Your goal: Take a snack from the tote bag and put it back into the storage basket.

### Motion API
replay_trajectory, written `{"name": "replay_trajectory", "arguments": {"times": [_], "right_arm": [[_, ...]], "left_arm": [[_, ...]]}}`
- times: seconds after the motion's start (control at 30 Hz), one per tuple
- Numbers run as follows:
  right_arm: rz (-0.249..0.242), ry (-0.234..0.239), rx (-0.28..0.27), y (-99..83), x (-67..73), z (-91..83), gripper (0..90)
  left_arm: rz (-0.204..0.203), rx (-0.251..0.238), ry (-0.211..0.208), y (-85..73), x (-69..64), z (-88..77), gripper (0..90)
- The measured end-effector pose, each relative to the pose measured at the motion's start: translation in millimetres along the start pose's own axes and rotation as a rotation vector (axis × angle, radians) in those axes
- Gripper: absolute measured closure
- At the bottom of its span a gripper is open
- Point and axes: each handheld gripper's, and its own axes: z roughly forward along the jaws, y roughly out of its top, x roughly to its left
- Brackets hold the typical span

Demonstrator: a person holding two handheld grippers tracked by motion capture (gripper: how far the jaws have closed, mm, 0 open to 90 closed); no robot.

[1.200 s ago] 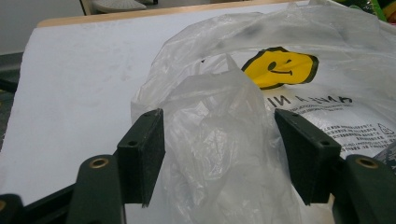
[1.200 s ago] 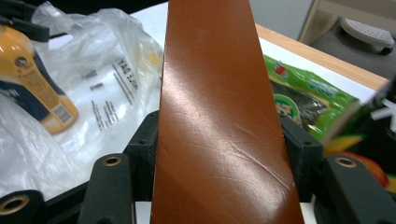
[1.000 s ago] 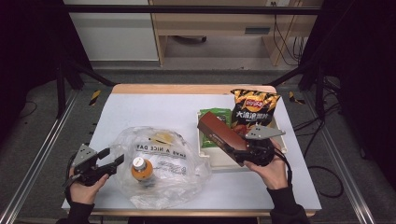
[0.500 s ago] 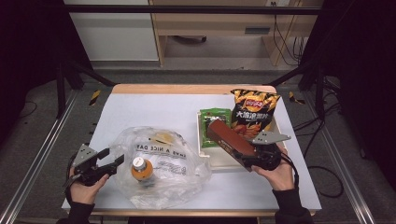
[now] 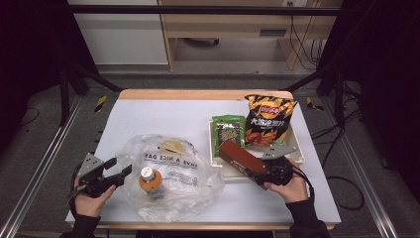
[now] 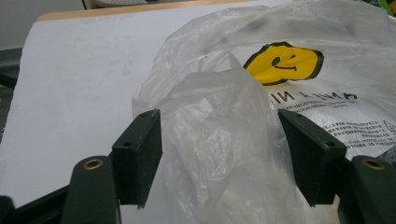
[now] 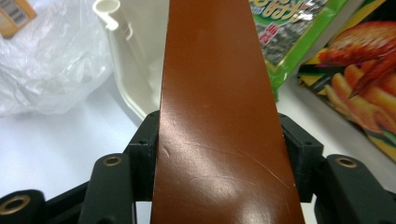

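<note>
In the high view, a cream tray [image 5: 216,148] sits right of centre on the white table [image 5: 163,116]. A green seaweed pack [image 5: 228,131] lies in the tray, and an orange chip bag [image 5: 267,119] leans on the tray's far right part. A brown box [image 5: 240,157] slants over the tray's near left corner, clamped at its near end by the right gripper [image 5: 267,173]. Left of the tray spreads a clear plastic bag [image 5: 173,193] with a bottle [image 5: 148,179] inside it, white cap and orange label showing. The left gripper [image 5: 121,171] is at the bag's left edge, far from the tray, jaws apart.

In the left gripper view, the jaws stand wide with a crumpled fold of the bag [image 6: 219,154] between them; the pads are not pressing it. The bag's yellow smiley print [image 6: 282,63] lies beyond.

In the right gripper view, both jaws press the sides of the box [image 7: 215,112], which reaches over the tray's [image 7: 123,56] wall. The pack [image 7: 289,28] and chip bag [image 7: 359,84] lie right of the box, the plastic bag [image 7: 51,60] left of the tray.
</note>
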Motion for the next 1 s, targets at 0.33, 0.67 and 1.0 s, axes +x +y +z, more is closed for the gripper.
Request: {"name": "replay_trajectory", "arguments": {"times": [0.33,0.67,1.0], "right_arm": [[0.001,0.035,0.036,-1.7,3.8,11.0,43.4],[0.041,0.039,0.024,-5.2,1.4,16.3,36.3],[0.076,-0.045,-0.048,-8.7,9.3,-1.7,28.8]], "left_arm": [[0.0,0.002,-0.002,-0.1,-0.8,0.6,31.7],[0.002,0.008,-0.008,-0.6,-1.6,1.5,31.5],[-0.003,0.009,-0.013,-0.7,-1.6,0.7,31.1]]}}
